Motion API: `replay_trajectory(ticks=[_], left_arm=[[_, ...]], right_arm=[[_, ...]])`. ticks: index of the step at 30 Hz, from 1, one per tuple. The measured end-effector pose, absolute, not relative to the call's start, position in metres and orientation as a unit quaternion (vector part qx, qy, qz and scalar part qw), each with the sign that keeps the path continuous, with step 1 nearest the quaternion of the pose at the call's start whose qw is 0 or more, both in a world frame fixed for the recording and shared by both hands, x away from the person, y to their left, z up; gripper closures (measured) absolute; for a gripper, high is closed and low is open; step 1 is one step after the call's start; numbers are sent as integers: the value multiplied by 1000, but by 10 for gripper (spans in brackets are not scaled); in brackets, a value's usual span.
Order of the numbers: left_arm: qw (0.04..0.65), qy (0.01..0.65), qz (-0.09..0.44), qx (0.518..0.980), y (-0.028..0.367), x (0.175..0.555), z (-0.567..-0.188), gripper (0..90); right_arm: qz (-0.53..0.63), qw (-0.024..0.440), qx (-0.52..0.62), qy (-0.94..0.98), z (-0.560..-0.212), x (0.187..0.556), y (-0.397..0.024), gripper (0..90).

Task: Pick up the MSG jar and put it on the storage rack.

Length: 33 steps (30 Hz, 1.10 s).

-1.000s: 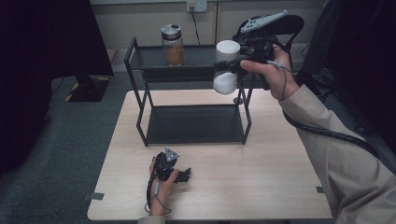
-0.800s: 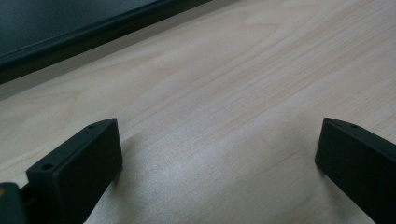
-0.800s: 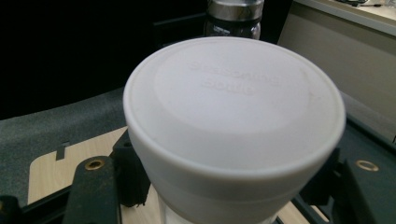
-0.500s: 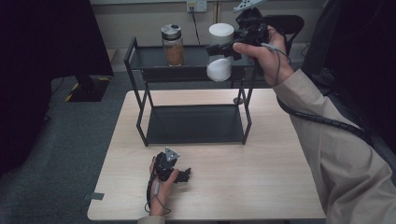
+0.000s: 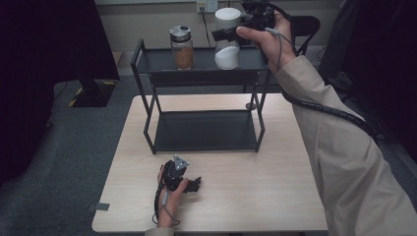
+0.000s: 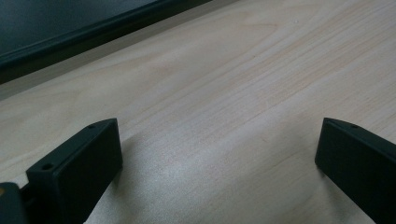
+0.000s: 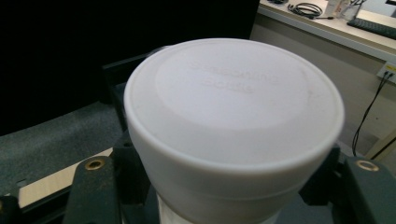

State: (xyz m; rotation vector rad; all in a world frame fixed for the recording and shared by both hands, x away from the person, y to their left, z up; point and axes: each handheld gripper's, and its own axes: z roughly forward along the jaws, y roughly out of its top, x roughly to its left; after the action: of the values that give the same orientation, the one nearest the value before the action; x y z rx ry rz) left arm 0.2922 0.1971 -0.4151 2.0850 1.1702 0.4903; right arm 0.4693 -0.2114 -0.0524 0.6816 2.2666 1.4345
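right gripper (image 5: 223,34): we see it raised at the top shelf of the black rack (image 5: 147,61), jaws clamped on the white-capped jar (image 5: 227,39) just under its cap
white-capped jar: upright, white contents in the lower part; its base sits at the right end of the top shelf, but we can't tell if it rests on the shelf or hangs just above it
right gripper view: we look down on the jar's white cap (image 7: 233,112) between the two jaws; faint embossed lettering on top, unreadable
spice jar (image 5: 182,47): metal lid, brown contents, stands on the same shelf left of the white one, apart from it
left gripper (image 5: 189,186): lies low on the table (image 5: 275,196) near the front edge, in the left hand (image 5: 169,194), jaws spread wide, nothing between them
left gripper view: bare wood grain between the jaws, rack's lower shelf edge at top left
rack: two tiers, stands at the far half of the table
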Motion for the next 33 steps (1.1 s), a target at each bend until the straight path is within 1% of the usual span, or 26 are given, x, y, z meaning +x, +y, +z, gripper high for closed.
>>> replay_trajectory(ticks=[8, 16, 21, 24, 33], left_arm=[[343, 450, 189, 803, 197, 292, -415, 0], [343, 450, 189, 802, 197, 292, -415, 0], [343, 450, 189, 803, 197, 292, -415, 0], [343, 450, 189, 803, 197, 292, -415, 0], [343, 449, 189, 803, 197, 292, -415, 0]], right_arm=[[504, 191, 269, 798, -63, 491, -197, 342], [502, 192, 283, 794, -71, 500, -189, 342], [500, 191, 294, 792, -75, 505, -189, 341], [493, 199, 297, 793, -76, 506, -187, 341], [497, 200, 303, 788, -80, 505, -190, 340]])
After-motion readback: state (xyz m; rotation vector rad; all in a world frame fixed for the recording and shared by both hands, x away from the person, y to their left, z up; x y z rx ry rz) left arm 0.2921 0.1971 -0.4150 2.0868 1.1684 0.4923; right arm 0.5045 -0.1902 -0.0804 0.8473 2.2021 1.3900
